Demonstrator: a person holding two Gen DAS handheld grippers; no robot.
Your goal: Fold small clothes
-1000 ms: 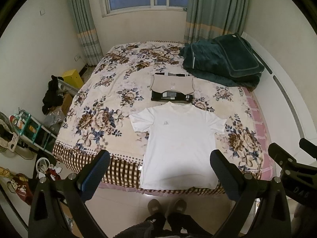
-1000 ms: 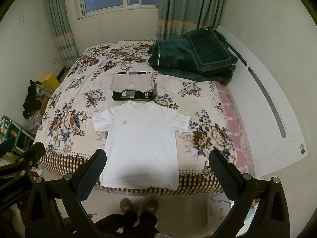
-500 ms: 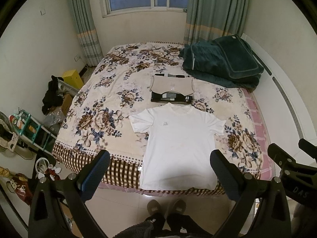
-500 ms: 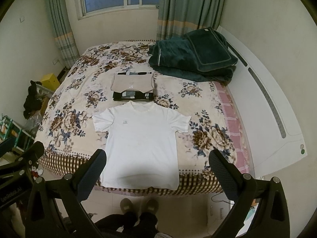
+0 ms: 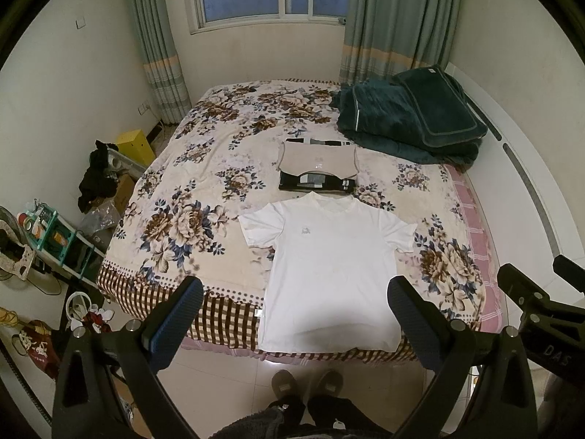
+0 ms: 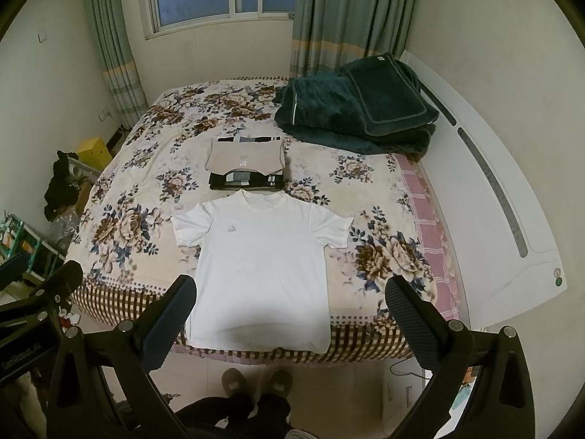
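Observation:
A white T-shirt lies spread flat, front up, at the near edge of the floral bed; its hem hangs slightly over the edge. It also shows in the right wrist view. Behind its collar lies a stack of folded clothes, beige on black, also in the right wrist view. My left gripper is open and empty, held high above the floor in front of the bed. My right gripper is open and empty, beside it to the right.
A dark green folded blanket lies at the bed's far right. The person's slippered feet stand on the tiled floor by the bed. Shelves and clutter line the left wall. A white headboard runs along the right.

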